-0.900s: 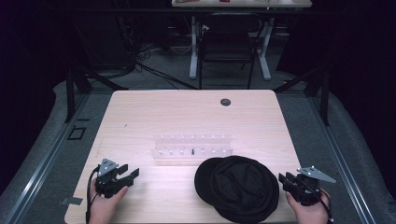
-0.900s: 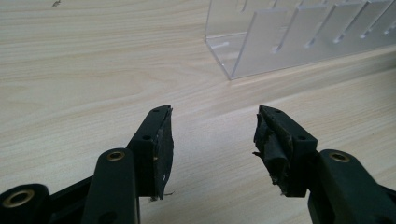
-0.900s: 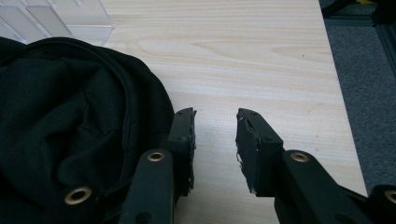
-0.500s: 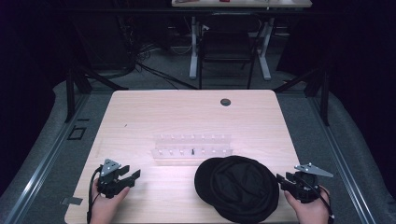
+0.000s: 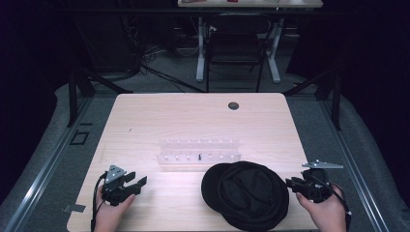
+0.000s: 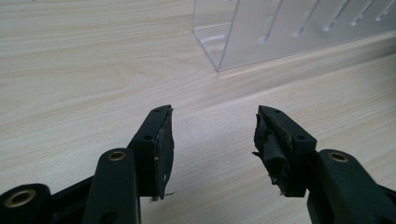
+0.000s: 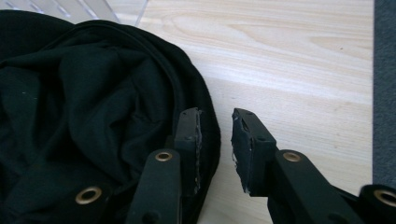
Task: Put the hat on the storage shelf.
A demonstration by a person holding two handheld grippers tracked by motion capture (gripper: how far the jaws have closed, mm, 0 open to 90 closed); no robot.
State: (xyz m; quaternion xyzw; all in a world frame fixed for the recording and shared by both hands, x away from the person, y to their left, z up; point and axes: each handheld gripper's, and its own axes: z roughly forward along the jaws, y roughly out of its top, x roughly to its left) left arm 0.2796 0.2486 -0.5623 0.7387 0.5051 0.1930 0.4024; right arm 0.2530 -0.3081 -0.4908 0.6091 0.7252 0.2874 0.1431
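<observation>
Right tongs (image 7: 215, 140) are part open straddling the rim of the black hat (image 5: 249, 193), left tongs (image 6: 212, 149) wide open and empty, so I'd bite deep onto that rim before lifting.

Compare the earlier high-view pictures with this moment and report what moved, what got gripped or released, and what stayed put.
Nothing visibly changed. The left gripper stays open near the table's front left, the right gripper open beside the black hat, gripping nothing, and the clear rack sits unmoved.
</observation>
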